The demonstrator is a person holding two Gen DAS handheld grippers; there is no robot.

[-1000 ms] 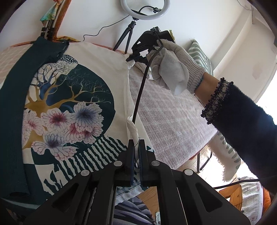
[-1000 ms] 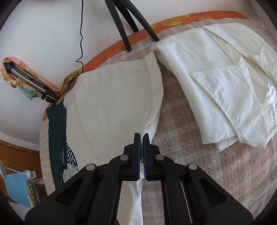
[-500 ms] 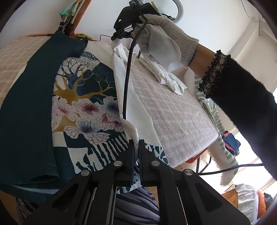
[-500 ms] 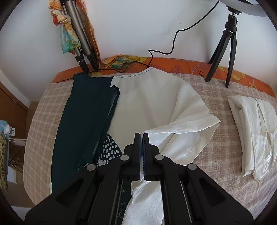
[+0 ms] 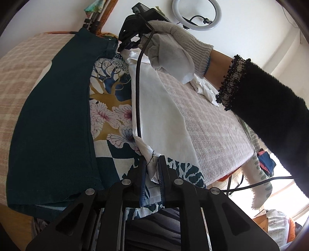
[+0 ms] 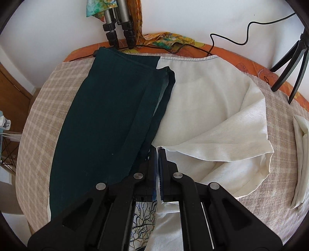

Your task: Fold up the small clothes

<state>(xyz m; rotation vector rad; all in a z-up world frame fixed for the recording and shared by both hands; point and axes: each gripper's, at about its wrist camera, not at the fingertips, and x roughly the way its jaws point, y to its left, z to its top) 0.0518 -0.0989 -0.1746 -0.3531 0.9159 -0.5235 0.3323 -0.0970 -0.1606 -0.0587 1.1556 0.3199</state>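
A garment lies on the checked table [image 6: 44,108]: a dark green panel [image 6: 108,119], a tree-and-flower print [image 5: 110,114], and its white underside [image 6: 208,104] folded over the print. My left gripper [image 5: 152,161] is at the near edge with its jaws opening. A bunched white corner [image 5: 152,168] sits loosely between them. My right gripper [image 6: 157,152] is at the far end, where the green panel meets the white. Its jaws are just starting to open, with the flap's white edge [image 6: 164,149] still pinched. The right gripper [image 5: 125,47] appears in the left wrist view, held by a gloved hand [image 5: 173,52].
A folded white shirt [image 6: 301,139] lies at the table's right side. Tripod legs [image 6: 289,71] and another tripod [image 6: 117,29] stand at the back by the wall, with a black cable [image 6: 227,38] trailing. A ring light [image 5: 197,15] is behind. A cable [image 5: 138,92] hangs from the right gripper.
The right gripper swept leftward, carrying the white flap across the print up to the green panel. The left gripper shifted the same way, and its jaws have parted around the corner.
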